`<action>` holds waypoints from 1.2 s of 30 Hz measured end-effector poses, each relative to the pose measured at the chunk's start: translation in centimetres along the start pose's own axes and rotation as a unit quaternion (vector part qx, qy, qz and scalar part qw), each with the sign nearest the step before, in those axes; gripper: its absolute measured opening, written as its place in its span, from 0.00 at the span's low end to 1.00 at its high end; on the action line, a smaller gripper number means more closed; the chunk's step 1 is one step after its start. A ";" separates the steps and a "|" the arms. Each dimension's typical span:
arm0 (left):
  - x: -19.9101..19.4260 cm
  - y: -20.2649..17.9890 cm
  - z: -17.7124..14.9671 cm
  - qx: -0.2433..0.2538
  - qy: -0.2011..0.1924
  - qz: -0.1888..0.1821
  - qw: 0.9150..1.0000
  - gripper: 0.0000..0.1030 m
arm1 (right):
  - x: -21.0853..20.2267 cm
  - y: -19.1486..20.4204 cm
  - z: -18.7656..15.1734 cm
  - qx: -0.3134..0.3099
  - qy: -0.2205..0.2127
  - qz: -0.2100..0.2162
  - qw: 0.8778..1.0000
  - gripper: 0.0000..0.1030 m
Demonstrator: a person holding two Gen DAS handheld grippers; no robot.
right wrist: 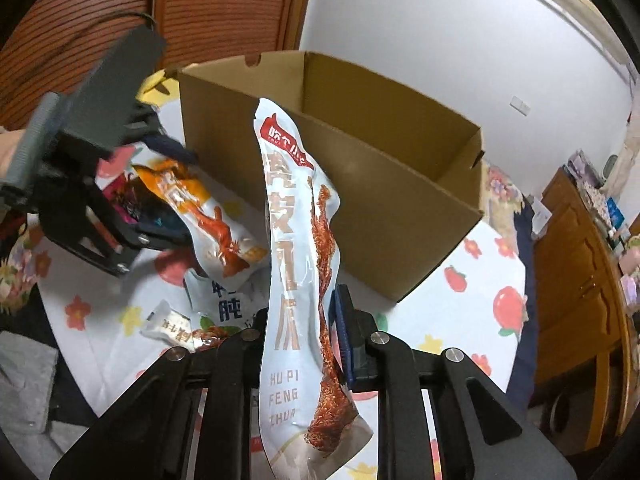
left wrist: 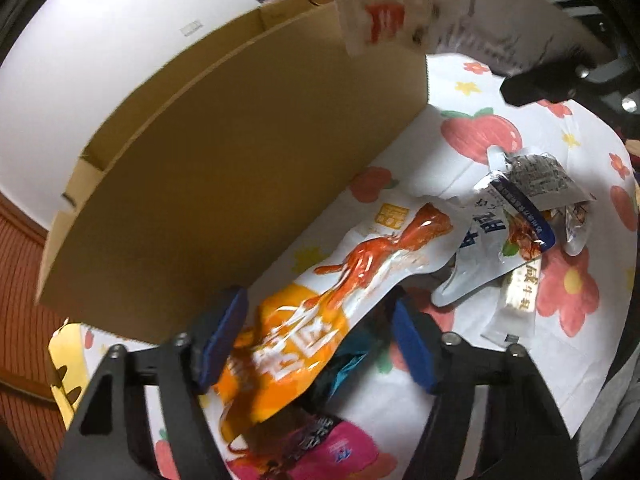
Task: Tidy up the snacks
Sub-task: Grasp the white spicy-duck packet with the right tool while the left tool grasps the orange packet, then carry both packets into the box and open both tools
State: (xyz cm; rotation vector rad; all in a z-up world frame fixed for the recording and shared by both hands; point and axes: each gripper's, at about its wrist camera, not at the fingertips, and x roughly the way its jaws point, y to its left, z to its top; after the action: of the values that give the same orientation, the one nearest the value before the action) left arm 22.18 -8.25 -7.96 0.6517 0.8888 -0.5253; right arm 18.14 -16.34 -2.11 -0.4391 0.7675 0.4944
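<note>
pale snack pouch [right wrist: 298, 280] reading "HU PI FENG ZHUA", last word partly hidden, other print illegible

This is a home room: a counter with a fruit-print cloth [right wrist: 480, 280], a wooden cabinet [right wrist: 576, 280] at 3 o'clock, a slatted wooden door [right wrist: 224, 4] at 11 o'clock.

Dim indoor light, motion blur, heavy fisheye bending at edges.

1. A plain white wall [right wrist: 460, 40] filled the far side of the room.
2. A reddish-brown ribbed door [right wrist: 224, 4] stood at far left.
3. A wooden cabinet [right wrist: 576, 280] lined the right side, with clutter on top.
4. A floral tablecloth [right wrist: 480, 280] covered the near table.
</note>
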 end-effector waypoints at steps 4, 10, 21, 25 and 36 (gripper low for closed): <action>0.8 -0.2 0.8 0.001 0.008 -0.010 1.000 0.64 | -0.3 0.3 0.4 0.001 -0.011 -0.001 1.000 0.17; 1.5 -0.2 1.6 0.003 0.010 -0.018 1.000 0.64 | -1.0 0.8 0.1 0.002 -0.017 -0.004 1.000 0.17; 0.8 1.7 0.9 -0.030 -0.009 -0.040 0.999 0.20 | -1.0 0.1 -0.3 0.019 -0.023 -0.001 1.000 0.17; -0.3 1.8 -0.1 -0.046 -0.027 -0.034 0.998 0.20 | -1.0 0.0 -0.4 0.023 -0.025 0.000 0.999 0.17; -8.4 3.4 -2.4 -0.097 -0.130 -0.044 0.986 0.20 | -1.7 -0.3 -0.8 0.050 -0.045 0.003 0.998 0.17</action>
State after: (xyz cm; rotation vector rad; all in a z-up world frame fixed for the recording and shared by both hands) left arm 18.64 -2.94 -1.08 0.3580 0.7131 -0.5799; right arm 16.85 -17.45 -1.31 -0.3200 0.7042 0.4768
